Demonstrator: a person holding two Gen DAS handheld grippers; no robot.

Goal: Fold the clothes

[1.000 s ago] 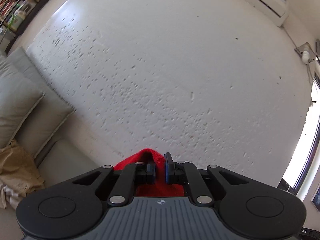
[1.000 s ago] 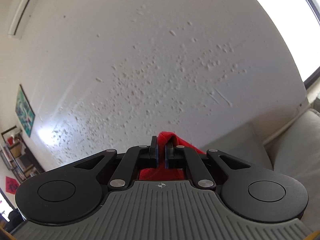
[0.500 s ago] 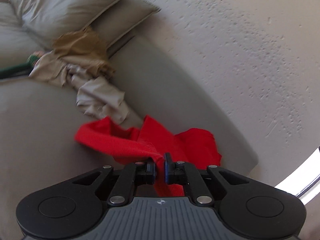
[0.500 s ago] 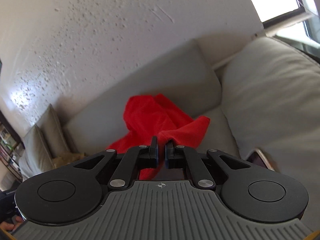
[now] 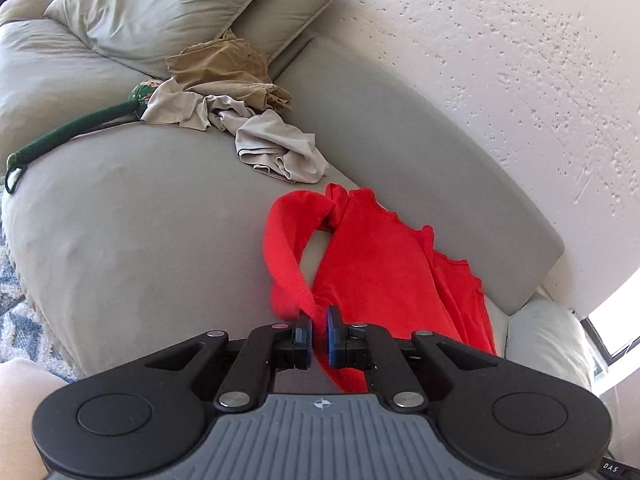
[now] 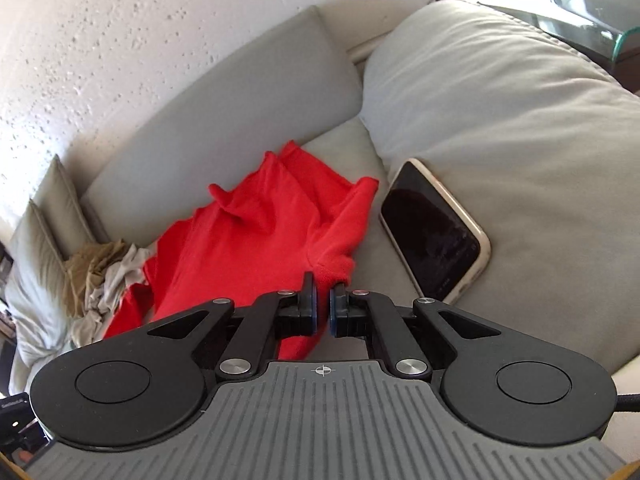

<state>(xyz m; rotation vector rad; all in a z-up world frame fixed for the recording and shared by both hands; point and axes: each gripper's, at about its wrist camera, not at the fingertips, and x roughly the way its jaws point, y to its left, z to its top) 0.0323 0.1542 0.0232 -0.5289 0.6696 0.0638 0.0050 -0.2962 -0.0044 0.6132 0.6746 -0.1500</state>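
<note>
Grey sofa cushions [image 5: 120,240] under a rough white wall give me my working surface, and the red garment [image 5: 384,264] is spread across the seat against the backrest, rumpled, one strip looping up toward me. I hold it at two points so I can lay it flat: my left gripper [image 5: 316,334] is nearly closed, red cloth pinched between its blue pads, and my right gripper [image 6: 323,310] is equally narrow, nipping a bunched edge on the other side. The body of the garment lies slack between the two holds, with ridges and a twisted knot. A heap of tan and beige clothes [image 5: 236,108] sits near the pillows [image 5: 160,8], apart from the red one. A phone [image 6: 434,228] lies just beside the cloth on my right, so I'd watch it when I spread.
</note>
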